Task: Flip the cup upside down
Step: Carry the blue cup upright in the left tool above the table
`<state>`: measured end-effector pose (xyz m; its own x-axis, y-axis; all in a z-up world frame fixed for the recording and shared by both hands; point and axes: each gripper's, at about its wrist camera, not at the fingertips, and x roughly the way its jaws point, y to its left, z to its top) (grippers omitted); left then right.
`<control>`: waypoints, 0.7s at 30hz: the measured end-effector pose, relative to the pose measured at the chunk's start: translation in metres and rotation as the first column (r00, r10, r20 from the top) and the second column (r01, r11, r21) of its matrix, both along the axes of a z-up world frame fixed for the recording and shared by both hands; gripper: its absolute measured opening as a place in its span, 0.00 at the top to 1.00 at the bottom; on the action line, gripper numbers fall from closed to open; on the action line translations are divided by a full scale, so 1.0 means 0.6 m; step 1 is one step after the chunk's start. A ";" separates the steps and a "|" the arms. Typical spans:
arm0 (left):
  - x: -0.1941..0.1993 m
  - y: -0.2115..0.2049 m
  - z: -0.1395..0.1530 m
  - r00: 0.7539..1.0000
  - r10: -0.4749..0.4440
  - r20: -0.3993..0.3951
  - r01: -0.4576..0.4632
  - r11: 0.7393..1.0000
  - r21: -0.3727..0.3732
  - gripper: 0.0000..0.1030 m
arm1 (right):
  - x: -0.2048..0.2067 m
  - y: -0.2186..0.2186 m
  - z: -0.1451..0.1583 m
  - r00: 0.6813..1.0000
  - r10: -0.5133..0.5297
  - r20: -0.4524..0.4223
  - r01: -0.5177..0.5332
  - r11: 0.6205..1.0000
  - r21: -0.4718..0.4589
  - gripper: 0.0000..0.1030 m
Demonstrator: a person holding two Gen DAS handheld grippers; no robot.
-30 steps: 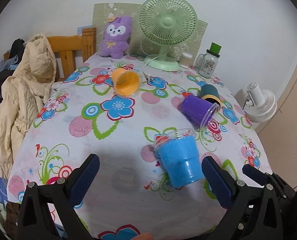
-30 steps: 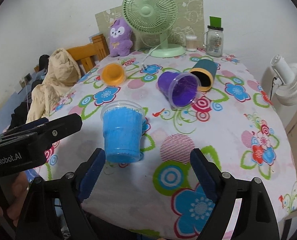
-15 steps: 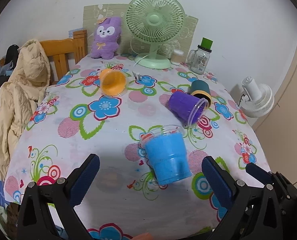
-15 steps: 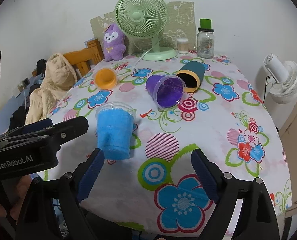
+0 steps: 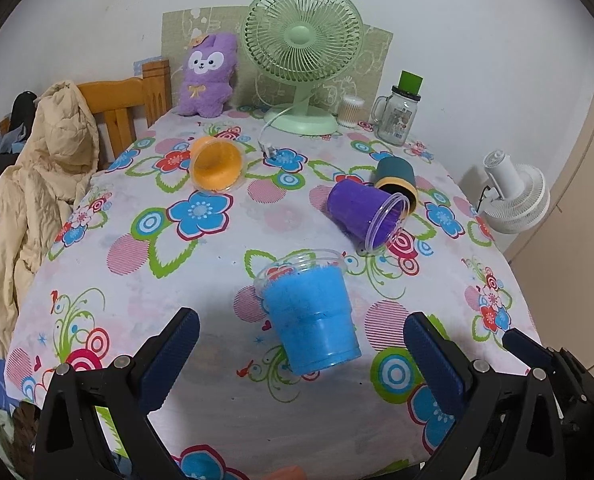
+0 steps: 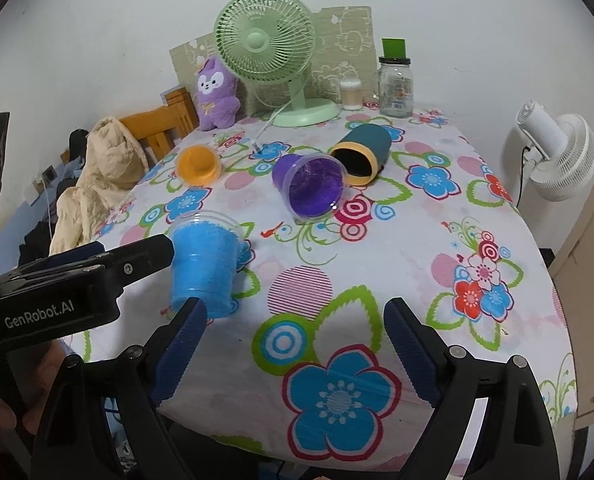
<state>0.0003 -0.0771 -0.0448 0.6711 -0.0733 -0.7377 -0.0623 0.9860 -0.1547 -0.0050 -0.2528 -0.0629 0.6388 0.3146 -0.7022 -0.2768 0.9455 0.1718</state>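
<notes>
A blue cup [image 5: 311, 316] stands on the flowered tablecloth near the front edge; in the right wrist view [image 6: 203, 264] it shows rim up. A purple cup [image 5: 367, 212] lies on its side mid-table, with a dark teal cup with a yellow rim [image 5: 397, 180] lying behind it. An orange cup [image 5: 215, 164] lies on its side further left. My left gripper [image 5: 301, 360] is open and empty, just in front of the blue cup. My right gripper [image 6: 295, 344] is open and empty, to the right of the blue cup.
At the back stand a green desk fan [image 5: 303, 52], a purple plush toy [image 5: 207, 76], a glass jar with a green lid [image 5: 399, 116] and a small swab jar [image 5: 351, 110]. A wooden chair with a beige jacket [image 5: 41, 168] is at the left. A white fan [image 5: 515, 196] is at the right.
Both grippers have pulled back toward the table's front edge and stay open. The blue cup has not moved on the cloth.
</notes>
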 end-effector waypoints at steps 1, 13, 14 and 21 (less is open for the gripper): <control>0.001 -0.002 -0.002 1.000 0.002 -0.002 -0.002 1.000 -0.001 0.00 | 0.000 -0.004 -0.001 1.000 -0.004 -0.001 0.004 1.000 0.002 0.11; 0.026 -0.029 -0.031 0.999 -0.009 -0.045 0.010 1.000 0.005 0.00 | -0.001 -0.031 -0.015 0.999 -0.032 -0.025 0.032 0.999 -0.001 0.10; 0.028 -0.029 -0.034 0.999 -0.008 -0.049 0.008 1.000 0.006 0.00 | -0.002 -0.032 -0.016 0.999 -0.031 -0.027 0.031 1.000 -0.002 0.10; 0.044 -0.027 -0.053 0.997 0.010 -0.080 -0.009 1.000 0.015 0.00 | -0.004 -0.034 -0.021 0.999 -0.030 -0.035 0.030 1.000 -0.007 0.09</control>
